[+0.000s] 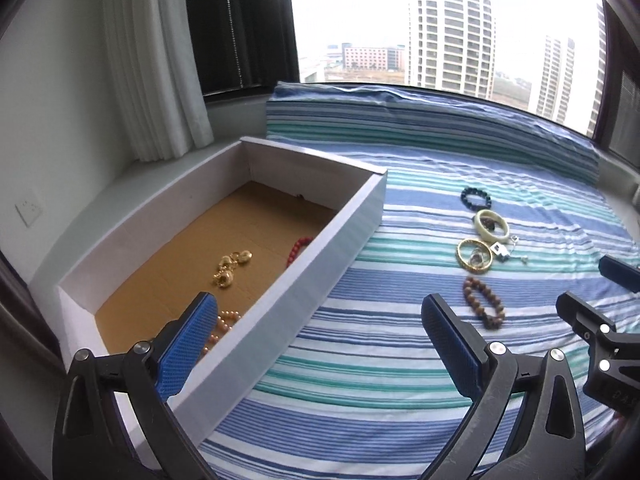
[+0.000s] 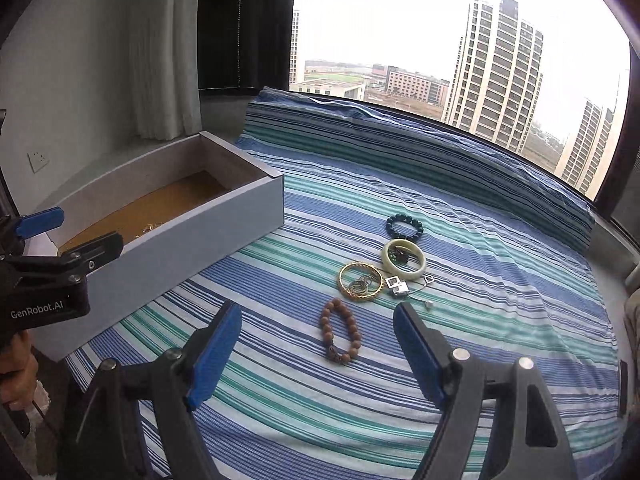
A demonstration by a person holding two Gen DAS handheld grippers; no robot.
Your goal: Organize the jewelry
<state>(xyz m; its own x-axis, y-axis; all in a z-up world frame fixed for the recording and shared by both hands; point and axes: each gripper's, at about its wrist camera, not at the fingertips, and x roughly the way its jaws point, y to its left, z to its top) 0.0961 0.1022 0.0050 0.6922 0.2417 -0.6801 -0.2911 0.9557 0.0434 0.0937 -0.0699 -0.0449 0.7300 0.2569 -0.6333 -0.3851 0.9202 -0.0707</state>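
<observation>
My right claw (image 2: 316, 346) gapes empty above a round wooden bead bracelet (image 2: 339, 336) on the striped bed (image 2: 500, 300). My left claw (image 1: 316, 336) gapes empty over the white cardboard box (image 1: 332, 252), beside smooth bangles (image 2: 384, 268).

Each gripper is a black frame of two curved, ribbed arms. The left gripper (image 1: 320, 344) carries blue pads with a fine mesh texture on its fingers (image 1: 188, 344), pinned by round silver screws at the pivots. The right gripper (image 2: 316, 356) matches it: dark grey arms, smooth blue pads, silver pivot screws. In the right wrist view, at nine o'clock, the left gripper's black body bears white lettering "GenRobot.AI". Below it a bare hand (image 2: 16, 364) shows.
</observation>
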